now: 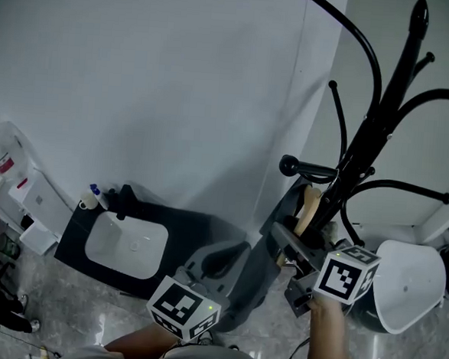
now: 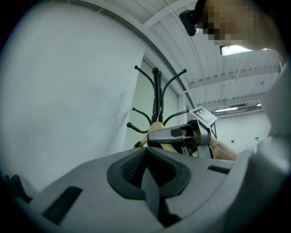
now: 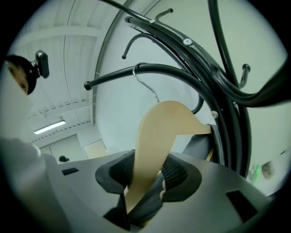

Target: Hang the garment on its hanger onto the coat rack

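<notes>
The black coat rack stands at the right, against the white wall. A wooden hanger rises between the jaws of my right gripper, whose pads are shut on its flat wooden body. The hanger's wire hook curls over one of the rack's lower arms. Grey cloth shows just behind the hanger. In the head view the right gripper is close against the rack's pole, with the hanger above it. My left gripper is lower and to the left, shut with nothing in it.
A black cabinet with a white basin stands on the floor at the left, with a blue-capped bottle on it. White boxes and shelves are at the far left. A white tub-like object sits by the rack's base.
</notes>
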